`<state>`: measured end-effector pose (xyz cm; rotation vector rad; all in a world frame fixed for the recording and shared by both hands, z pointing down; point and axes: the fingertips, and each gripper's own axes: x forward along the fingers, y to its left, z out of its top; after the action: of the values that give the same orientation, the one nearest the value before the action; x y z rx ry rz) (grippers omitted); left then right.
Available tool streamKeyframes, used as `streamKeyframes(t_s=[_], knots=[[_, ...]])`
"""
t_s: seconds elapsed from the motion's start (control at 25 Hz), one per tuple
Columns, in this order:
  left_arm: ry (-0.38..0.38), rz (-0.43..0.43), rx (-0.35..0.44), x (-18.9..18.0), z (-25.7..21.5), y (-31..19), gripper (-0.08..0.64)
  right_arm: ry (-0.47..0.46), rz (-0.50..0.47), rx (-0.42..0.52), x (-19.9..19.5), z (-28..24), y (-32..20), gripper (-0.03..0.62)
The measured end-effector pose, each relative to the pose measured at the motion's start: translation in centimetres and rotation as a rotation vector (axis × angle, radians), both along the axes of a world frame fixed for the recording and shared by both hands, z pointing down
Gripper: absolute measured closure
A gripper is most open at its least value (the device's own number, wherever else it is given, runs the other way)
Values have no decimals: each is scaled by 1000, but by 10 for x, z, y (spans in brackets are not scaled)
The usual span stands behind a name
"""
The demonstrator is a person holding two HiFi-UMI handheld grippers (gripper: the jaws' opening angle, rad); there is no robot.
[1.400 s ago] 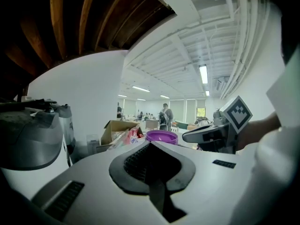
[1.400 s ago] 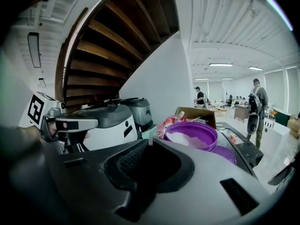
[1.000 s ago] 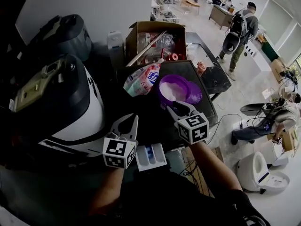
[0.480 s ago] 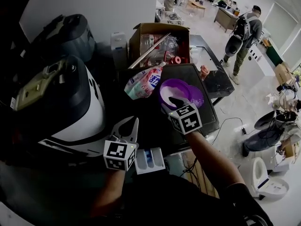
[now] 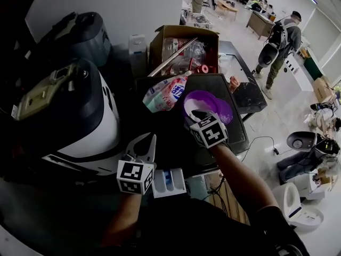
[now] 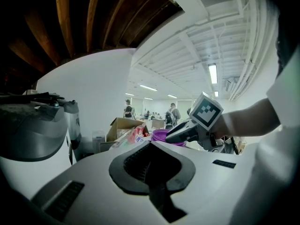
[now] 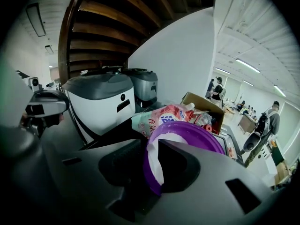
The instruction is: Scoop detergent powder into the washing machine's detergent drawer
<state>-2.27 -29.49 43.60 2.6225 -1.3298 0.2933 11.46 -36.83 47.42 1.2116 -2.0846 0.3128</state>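
Observation:
A purple bowl point(image 5: 205, 104) of white powder sits on the black table point(image 5: 234, 135), with a pink and white detergent bag point(image 5: 165, 93) lying to its left. My right gripper point(image 5: 198, 116) reaches over the bowl's near rim. In the right gripper view the purple bowl's point(image 7: 187, 132) rim runs between the jaws of the right gripper point(image 7: 150, 146), one jaw inside and one outside; the jaws have just been closing but stand wide and do not press on it. My left gripper point(image 5: 143, 143) is open and empty beside the white detergent drawer point(image 5: 169, 181), which is pulled out of the washing machine point(image 5: 80, 121).
A cardboard box point(image 5: 184, 47) full of clutter stands behind the bowl, with a white jug point(image 5: 137, 49) next to it. A grey appliance point(image 5: 74, 33) sits at the far left. People point(image 5: 279, 41) stand on the floor at the far right.
My right gripper has moved forward and down onto the bowl's near rim and has rolled a little. The left gripper has stayed by the drawer.

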Motion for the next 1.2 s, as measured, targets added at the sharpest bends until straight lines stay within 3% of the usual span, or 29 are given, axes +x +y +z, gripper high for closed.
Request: streamKeyframes(t_s=[0.48,0.88,1.2], knots=[[36,10,2,8,-1,2,558,77,-66,-43,1,11,0,516],[36,7,4,7,-4,1,558,48,-104,-40,2,4,9,554],[35,15,0,12,-1,-4,558,19,-42,26,39,-20,1,571]])
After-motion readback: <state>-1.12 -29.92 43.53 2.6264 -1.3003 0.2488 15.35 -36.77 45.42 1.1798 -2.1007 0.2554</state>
